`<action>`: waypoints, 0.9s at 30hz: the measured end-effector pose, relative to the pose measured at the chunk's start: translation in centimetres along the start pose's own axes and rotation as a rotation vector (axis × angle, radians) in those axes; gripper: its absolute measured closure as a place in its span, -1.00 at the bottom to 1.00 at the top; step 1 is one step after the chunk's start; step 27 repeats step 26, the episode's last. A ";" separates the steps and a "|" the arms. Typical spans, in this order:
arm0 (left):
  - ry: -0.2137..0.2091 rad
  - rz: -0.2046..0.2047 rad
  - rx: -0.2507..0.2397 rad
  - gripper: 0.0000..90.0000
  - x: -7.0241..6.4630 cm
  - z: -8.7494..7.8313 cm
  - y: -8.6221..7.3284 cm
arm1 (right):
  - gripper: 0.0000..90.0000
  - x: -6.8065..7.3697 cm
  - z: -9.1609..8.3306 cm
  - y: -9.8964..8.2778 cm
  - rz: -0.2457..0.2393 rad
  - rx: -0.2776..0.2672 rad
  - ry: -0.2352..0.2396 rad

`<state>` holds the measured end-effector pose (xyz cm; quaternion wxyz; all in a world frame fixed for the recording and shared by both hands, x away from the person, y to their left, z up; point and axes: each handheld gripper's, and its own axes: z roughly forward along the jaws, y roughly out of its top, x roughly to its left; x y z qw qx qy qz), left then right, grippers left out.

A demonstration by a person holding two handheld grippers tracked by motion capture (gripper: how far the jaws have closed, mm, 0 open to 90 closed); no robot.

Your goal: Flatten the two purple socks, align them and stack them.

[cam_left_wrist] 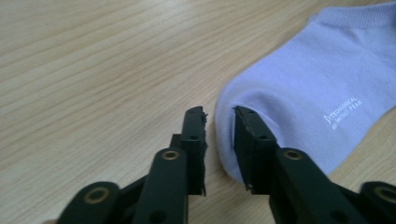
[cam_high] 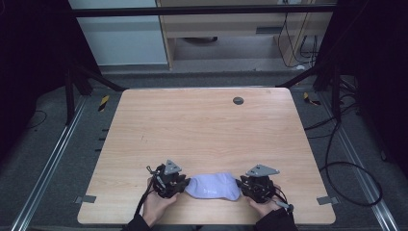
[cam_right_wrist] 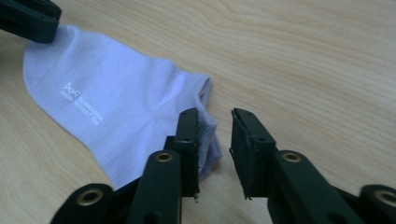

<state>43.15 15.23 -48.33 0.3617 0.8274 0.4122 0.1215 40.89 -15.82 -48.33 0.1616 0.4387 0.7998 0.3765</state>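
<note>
Pale lilac sock (cam_high: 213, 186) lies flat on the desk (cam_high: 202, 125), near the front edge, stretched sideways between both grippers, w/ the printed side up. Left gripper (cam_left_wrist: 219, 140) sits at the toe end, fingers apart w/ a gap between them; the toe edge is just inside/beside the gap, nothing pinched. Right gripper (cam_right_wrist: 215, 144) is at the cuff end, fingers also apart, cuff corner beside one finger (cam_right_wrist: 189, 140), not clamped. One gripper per end prob. bc the sock was laid out flat & smooth; looks set down, both ends free.
</note>
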 end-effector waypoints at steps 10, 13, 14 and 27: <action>0.049 -0.068 -0.112 -0.01 3.1 -2.2 0.1 | 0.12 -2.6 -0.5 0.1 0.042 -0.117 -0.070; 0.060 -0.083 -0.130 -0.11 4.4 -2.7 0.1 | -0.04 -4.0 -0.7 0.1 0.072 -0.149 -0.116; 0.063 -0.091 -0.135 -0.14 4.8 -2.8 0.0 | -0.07 -4.5 -0.8 0.1 0.081 -0.157 -0.128; 0.121 -0.146 -0.171 -0.33 10.3 -4.1 -1.4 | -0.50 -9.0 -1.4 -0.8 0.155 -0.170 -0.194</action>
